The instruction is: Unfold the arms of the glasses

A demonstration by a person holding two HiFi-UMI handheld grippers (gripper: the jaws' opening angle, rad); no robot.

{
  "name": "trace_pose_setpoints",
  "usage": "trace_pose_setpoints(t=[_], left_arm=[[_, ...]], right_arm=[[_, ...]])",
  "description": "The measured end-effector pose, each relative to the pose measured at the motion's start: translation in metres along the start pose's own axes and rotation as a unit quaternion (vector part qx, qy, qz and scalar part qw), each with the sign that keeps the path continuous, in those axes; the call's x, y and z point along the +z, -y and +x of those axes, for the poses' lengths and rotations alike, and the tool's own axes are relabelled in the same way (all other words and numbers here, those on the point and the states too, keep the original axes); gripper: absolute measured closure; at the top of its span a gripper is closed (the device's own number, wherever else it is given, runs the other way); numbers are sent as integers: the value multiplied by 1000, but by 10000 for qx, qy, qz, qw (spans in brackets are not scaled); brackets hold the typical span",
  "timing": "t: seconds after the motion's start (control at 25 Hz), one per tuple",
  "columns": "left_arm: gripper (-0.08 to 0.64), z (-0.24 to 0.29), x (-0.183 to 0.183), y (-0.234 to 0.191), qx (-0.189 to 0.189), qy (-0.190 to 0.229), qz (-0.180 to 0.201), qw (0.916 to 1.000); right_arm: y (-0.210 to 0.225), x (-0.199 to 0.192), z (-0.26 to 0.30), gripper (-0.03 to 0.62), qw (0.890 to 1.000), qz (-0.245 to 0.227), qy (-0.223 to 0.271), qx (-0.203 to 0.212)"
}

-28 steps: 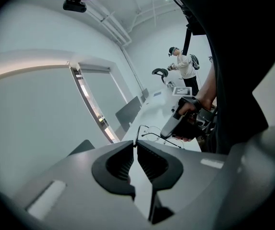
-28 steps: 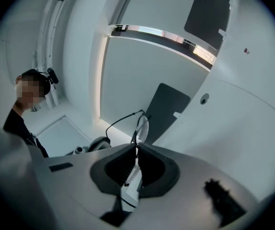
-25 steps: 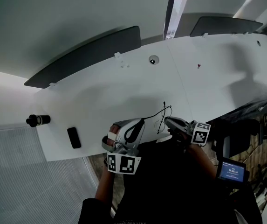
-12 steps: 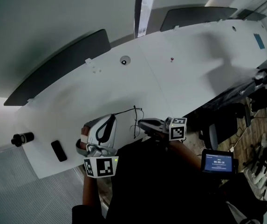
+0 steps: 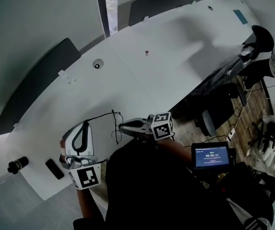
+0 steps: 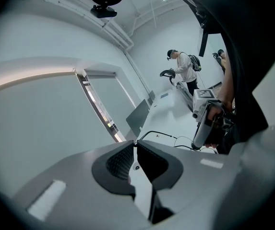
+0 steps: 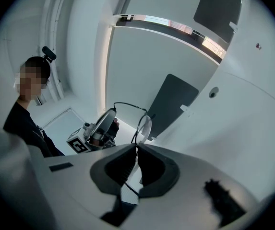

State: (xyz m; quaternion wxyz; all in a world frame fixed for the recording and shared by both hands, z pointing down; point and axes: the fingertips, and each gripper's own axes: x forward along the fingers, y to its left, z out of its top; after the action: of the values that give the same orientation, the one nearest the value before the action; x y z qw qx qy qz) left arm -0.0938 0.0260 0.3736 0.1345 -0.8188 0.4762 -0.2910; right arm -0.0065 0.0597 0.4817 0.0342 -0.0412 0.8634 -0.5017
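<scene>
The glasses (image 5: 116, 128) are thin black wire ones, held in the air between my two grippers over the near edge of the white table (image 5: 142, 75). My left gripper (image 5: 87, 122) has its jaws closing on the tip of one temple arm (image 6: 157, 133), which arches across to the frame. The right gripper (image 5: 121, 127) is shut on the frame beside a lens (image 7: 144, 125). In the right gripper view, the arm (image 7: 125, 105) curves from the lens over to the left gripper (image 7: 112, 115). In the left gripper view the right gripper (image 6: 193, 147) is at the arm's far end.
A flat black device (image 5: 54, 169) and a black cylinder (image 5: 17, 164) lie at the table's left end. Grey partitions (image 5: 31, 85) line its far side, near a round grommet (image 5: 97, 64). A small screen (image 5: 212, 156) and chairs (image 5: 214, 119) are on the right. A person (image 6: 183, 71) stands far off.
The head view has swung, so everything sits lower and further left. My left gripper has drawn away from the right one, and the temple arm now stretches out longer between them.
</scene>
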Motion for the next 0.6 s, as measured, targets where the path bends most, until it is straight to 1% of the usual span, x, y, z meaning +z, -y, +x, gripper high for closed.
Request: trace_pose_setpoints(t=[0.12,0.2,0.24,0.36,0.44,0.52,0.6], left_arm=[[531,0,-3,-1,-17,-104,-229,9997],[529,2,-10,2,-83,-226,-387,9990],[531,4,-13,4,-111,-246,-406,9988],[537,8,-20,7,-155,-266,-415,9987],[537,11,-27,8,-214,-367,-573,9975],[533,16,-38,13,-348,-472,-749,9955],[509,20,-51,21,-540,-620,-918,9924]], right_arm=[[-2,-3,1,572,9999,-57,-81,38],[-1,-5,-1,572,9999,-17,-114,45],[0,-6,-2,572,9999,41,-119,43],[4,-10,-4,572,9995,298,-93,44],[8,-12,-2,572,9986,511,-102,30],[13,-14,-2,572,9967,794,-144,-13],[20,-19,-3,572,9932,1143,-191,-103]])
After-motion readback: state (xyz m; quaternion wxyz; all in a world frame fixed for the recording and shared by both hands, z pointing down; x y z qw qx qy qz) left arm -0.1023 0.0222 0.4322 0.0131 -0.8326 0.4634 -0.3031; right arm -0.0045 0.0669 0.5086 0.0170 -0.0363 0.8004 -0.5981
